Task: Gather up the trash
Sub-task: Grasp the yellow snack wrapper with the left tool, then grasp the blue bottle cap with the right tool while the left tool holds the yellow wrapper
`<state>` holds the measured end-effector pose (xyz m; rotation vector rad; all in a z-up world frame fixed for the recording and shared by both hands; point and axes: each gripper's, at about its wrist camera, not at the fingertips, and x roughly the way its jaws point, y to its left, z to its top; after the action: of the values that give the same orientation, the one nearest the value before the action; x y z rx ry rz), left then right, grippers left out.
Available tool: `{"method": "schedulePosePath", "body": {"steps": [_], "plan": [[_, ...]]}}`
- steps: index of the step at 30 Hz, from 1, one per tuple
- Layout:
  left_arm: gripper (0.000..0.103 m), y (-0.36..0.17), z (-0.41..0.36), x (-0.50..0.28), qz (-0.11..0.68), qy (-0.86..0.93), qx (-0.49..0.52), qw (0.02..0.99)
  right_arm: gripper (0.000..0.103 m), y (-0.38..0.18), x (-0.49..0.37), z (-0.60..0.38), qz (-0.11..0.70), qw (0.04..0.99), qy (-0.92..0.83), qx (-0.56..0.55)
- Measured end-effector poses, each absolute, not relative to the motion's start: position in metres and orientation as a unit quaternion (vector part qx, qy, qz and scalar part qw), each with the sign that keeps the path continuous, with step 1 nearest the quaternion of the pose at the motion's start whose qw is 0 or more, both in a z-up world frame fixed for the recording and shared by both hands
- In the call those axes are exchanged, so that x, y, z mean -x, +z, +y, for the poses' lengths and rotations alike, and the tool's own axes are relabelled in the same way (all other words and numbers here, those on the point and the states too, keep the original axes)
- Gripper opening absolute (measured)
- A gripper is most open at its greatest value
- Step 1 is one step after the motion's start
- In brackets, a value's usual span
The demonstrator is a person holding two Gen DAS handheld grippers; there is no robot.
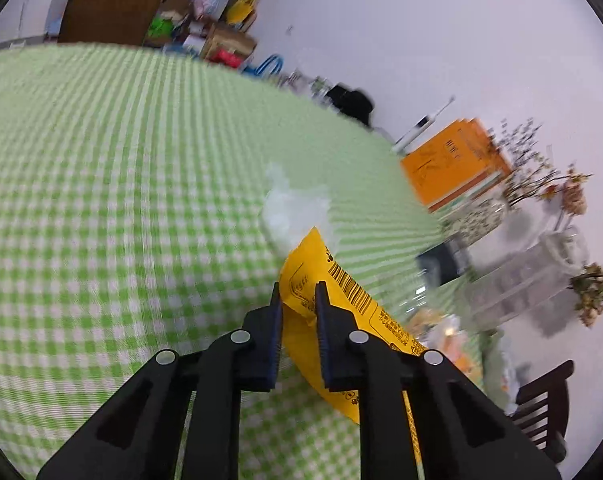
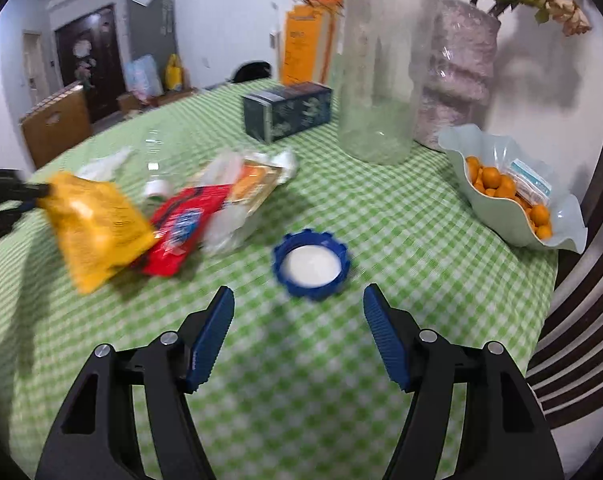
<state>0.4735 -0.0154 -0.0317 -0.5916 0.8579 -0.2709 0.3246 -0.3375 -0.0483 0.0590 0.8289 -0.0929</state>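
My left gripper (image 1: 299,286) is shut on the edge of a yellow snack wrapper (image 1: 341,300) with a barcode, held over the green checked tablecloth (image 1: 101,200). A crumpled white tissue (image 1: 293,208) lies just beyond it. In the right wrist view the same yellow wrapper (image 2: 97,228) hangs at the left from the left gripper (image 2: 41,192). Beside it lie a red wrapper (image 2: 181,232), a clear wrapper with orange print (image 2: 249,188) and a clear plastic bottle (image 2: 157,160). My right gripper (image 2: 298,291) stands open, nothing between its fingers, just short of a blue lid (image 2: 311,264).
A tall glass jar (image 2: 377,68), a dark patterned box (image 2: 287,114), a vase of dried flowers (image 2: 457,80) and a pale bowl (image 2: 497,216) of small oranges stand at the back right. A dark wooden chair (image 2: 581,280) is at the table's right edge. Orange books (image 1: 453,160) are stacked by the wall.
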Motion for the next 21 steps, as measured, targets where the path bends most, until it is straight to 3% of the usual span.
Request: {"method": "schedulePosePath", "body": {"steps": [10, 12, 21], "plan": [[0.012, 0.016, -0.012, -0.453, 0.358, -0.156, 0.276, 0.878, 0.065, -0.074, -0.367, -0.355, 0.437, 0.896, -0.071, -0.031], [0.012, 0.019, -0.014, -0.450, 0.357, -0.161, 0.271, 0.879, 0.053, -0.074, -0.366, -0.358, 0.435, 0.897, -0.054, -0.049], [0.012, 0.043, -0.053, -0.426, 0.335, -0.192, 0.221, 0.896, 0.053, -0.036, -0.293, -0.342, 0.378, 0.925, -0.018, -0.042]]}}
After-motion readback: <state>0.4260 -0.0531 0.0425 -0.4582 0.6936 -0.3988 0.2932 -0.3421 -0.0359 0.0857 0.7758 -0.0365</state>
